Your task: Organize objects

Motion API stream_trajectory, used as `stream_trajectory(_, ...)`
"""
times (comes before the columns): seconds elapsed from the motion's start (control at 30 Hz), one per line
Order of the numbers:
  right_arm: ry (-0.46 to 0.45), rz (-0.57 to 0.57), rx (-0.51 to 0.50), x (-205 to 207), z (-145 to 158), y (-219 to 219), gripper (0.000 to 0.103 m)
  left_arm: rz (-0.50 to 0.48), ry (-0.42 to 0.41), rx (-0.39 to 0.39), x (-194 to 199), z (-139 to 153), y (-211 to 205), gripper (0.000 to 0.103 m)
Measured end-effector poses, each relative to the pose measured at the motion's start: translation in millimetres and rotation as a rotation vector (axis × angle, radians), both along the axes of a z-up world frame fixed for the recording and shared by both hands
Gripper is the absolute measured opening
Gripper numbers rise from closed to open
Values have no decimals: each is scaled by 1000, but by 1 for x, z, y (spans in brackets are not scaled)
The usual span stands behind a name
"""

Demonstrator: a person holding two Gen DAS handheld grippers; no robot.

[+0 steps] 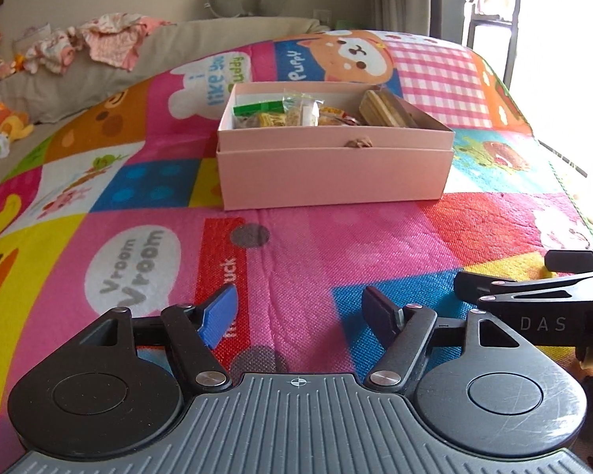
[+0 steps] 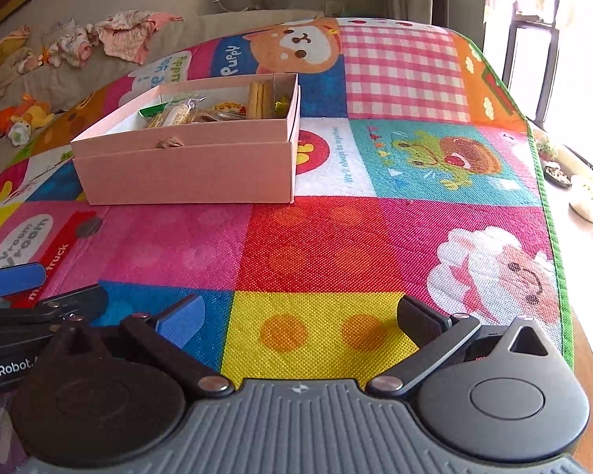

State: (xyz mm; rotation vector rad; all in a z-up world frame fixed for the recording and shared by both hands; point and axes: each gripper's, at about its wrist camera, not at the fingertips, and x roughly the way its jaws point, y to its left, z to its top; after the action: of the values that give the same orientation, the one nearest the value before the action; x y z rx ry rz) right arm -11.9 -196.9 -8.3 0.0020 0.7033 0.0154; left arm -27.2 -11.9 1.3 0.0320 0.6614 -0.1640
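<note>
One pink box (image 1: 336, 166) sat open on the bright patchwork play mat (image 1: 316, 260), packed with snack packets (image 1: 280, 114) and a wooden piece (image 1: 383, 108) at its right end. My left gripper (image 1: 300, 312) hovered over the mat short of it, jaws parted and empty. My right gripper (image 2: 300, 320) was just beside it, spread wide, holding nothing. Behind the mat, baby clothes (image 1: 79, 43) lay on a beige sofa (image 1: 178, 51).

Daylight pours from blown-out window (image 1: 565, 39) at right; mat (image 1: 316, 245) sharp, fisheye bends edges, soft shadows.
</note>
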Motion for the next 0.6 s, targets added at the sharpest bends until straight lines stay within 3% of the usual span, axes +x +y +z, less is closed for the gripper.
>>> stream_trajectory(0.6,-3,25,1,2,-1,-7,103,27,-3,9,2,0,-4,76)
